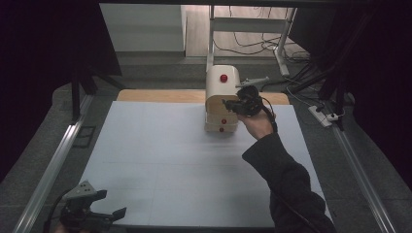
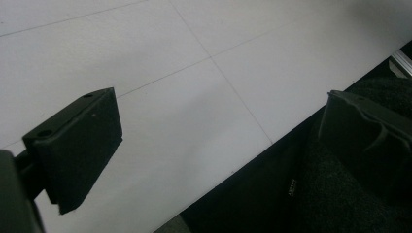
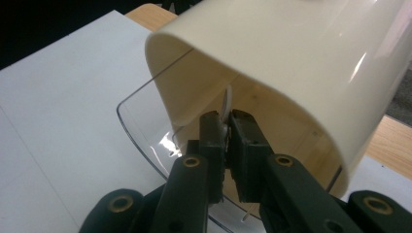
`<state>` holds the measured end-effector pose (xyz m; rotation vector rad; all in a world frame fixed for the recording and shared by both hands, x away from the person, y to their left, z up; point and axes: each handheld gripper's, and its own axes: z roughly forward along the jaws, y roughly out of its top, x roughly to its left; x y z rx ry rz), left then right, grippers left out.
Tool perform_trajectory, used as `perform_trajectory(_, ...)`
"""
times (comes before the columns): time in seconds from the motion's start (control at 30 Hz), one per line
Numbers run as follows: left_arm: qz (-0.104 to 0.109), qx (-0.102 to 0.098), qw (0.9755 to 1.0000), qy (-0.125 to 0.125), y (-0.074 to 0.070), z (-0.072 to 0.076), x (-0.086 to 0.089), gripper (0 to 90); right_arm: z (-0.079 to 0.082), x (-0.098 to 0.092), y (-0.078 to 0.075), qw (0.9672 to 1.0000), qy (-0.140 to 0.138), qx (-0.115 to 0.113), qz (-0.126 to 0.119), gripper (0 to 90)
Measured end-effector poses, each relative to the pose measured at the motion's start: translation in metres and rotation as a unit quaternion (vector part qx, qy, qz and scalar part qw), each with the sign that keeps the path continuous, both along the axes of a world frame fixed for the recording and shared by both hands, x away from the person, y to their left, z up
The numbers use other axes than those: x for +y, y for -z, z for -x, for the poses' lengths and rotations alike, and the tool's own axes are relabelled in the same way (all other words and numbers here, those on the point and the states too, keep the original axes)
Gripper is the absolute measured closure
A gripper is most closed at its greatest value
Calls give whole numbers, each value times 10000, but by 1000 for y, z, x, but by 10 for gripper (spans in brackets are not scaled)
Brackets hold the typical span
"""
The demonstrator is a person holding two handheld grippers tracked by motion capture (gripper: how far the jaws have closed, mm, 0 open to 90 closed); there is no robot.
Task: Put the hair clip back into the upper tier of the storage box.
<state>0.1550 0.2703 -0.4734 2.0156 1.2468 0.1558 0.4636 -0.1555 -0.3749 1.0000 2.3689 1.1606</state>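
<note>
A cream box (image 1: 217, 94) with a rounded top and red knobs (image 1: 223, 77) stands at the far middle of the white mat (image 1: 170, 160). My right gripper (image 1: 234, 104) is at the box's right side, held by a hand in a dark sleeve. Up close, the cream hood (image 3: 291, 58) arches over a clear curved door (image 3: 141, 136). The right gripper (image 3: 227, 124) is shut on a thin pale tab (image 3: 226, 103) at that door's edge. My left gripper (image 1: 111, 204) rests low at the mat's near left corner, open (image 2: 221, 141), with nothing between its fingers (image 2: 77, 145).
Metal rails (image 1: 53, 165) run along both sides of the table. A wooden strip (image 1: 145, 95) shows behind the mat. Beyond it stand desk legs (image 1: 281, 48) and loose cables, with a power strip (image 1: 323, 116) on the floor at the right.
</note>
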Motion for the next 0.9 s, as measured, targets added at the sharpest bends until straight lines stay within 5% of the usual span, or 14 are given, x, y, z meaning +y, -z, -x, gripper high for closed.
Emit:
perform_trajectory(0.53,-4,-2,10000,-14,0,0,0,22,-3,-1,19,9998,75,79,180,796)
perform_trajectory(0.9,-16,-1,10000,-15,0,0,0,22,2,-1,10,9999,-4,98,75,729)
